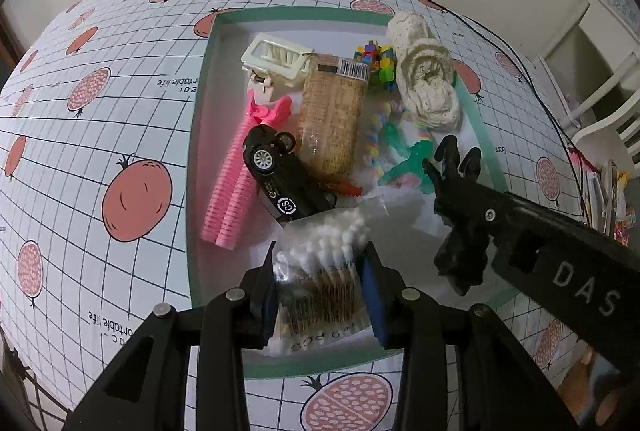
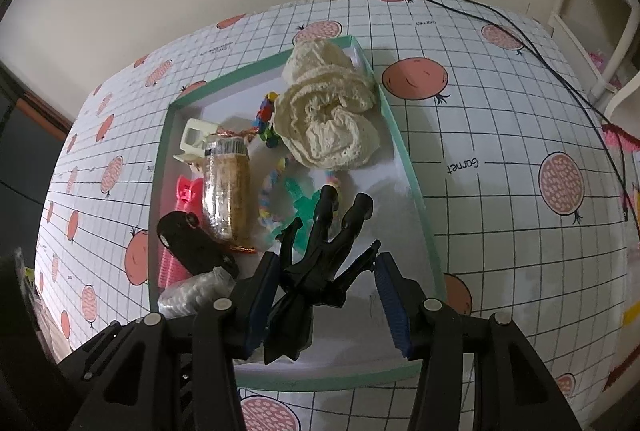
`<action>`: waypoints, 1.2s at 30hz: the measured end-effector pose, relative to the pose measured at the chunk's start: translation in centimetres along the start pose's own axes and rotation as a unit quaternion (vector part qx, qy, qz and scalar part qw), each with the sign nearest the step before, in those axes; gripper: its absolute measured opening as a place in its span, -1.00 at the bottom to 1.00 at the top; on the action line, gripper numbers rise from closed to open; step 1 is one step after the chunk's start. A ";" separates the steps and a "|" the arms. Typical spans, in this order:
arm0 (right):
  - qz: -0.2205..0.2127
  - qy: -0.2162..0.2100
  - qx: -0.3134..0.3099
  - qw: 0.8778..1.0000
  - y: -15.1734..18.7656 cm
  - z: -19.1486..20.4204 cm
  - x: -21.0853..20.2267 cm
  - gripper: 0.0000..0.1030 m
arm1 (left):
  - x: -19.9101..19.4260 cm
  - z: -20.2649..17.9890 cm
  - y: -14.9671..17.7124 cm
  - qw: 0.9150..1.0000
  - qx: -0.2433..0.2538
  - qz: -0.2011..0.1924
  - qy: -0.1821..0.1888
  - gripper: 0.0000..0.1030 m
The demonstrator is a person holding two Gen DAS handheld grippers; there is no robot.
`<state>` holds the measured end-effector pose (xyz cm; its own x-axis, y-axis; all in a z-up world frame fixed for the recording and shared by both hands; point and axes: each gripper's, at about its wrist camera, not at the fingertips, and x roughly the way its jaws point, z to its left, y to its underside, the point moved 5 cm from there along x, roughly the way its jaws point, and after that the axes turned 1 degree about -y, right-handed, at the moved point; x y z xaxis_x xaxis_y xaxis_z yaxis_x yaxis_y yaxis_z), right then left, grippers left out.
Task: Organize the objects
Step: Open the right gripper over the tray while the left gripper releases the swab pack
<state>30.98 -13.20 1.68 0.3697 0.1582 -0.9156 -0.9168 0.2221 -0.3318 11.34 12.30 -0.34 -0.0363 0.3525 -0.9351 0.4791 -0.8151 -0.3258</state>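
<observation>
Looks like the drop-off step: both items are over the tray (image 1: 196, 135). Left gripper (image 1: 320, 295) is clamped on the bag of cotton swabs (image 1: 320, 271) near the toy car (image 1: 284, 183). Right gripper (image 2: 326, 295) has its jaws wide apart, with the black toy (image 2: 316, 271) touching only the left pad, so next it just needs to back off cleanly.

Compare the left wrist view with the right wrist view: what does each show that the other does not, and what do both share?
Only the left wrist view shows the left gripper shut on the bag of cotton swabs, the toy car's wheel and logo, and the right gripper's "DAS" lettering.

Only the right wrist view shows the right gripper with a gap beside the black toy, and the word "Garnet" on the tablecloth.

Both share the green-rimmed tray, the cream knitted item and the pink comb-like piece.
</observation>
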 end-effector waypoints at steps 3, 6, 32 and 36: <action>0.004 0.001 0.002 1.000 0.1 0.0 0.4 0.02 | 0.2 0.1 0.0 1.000 -0.003 0.003 0.003 -0.22; 0.007 0.001 0.004 1.000 0.1 -0.1 0.5 0.03 | 0.4 0.2 -0.2 1.000 -0.003 0.004 0.005 -0.22; 0.012 -0.008 0.036 0.999 0.4 -1.1 -0.4 0.13 | -1.6 -0.1 -0.3 0.999 -0.005 -0.007 0.040 -0.01; 0.006 -0.008 0.034 0.999 0.6 -0.9 -1.0 0.13 | -2.6 0.4 -0.5 0.999 -0.005 -0.020 0.043 0.01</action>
<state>29.91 -14.12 2.22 0.3619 0.1769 -0.9153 -0.9089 0.2852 -0.3043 10.87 11.55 2.22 0.0190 0.4237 -0.9056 0.4877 -0.7946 -0.3615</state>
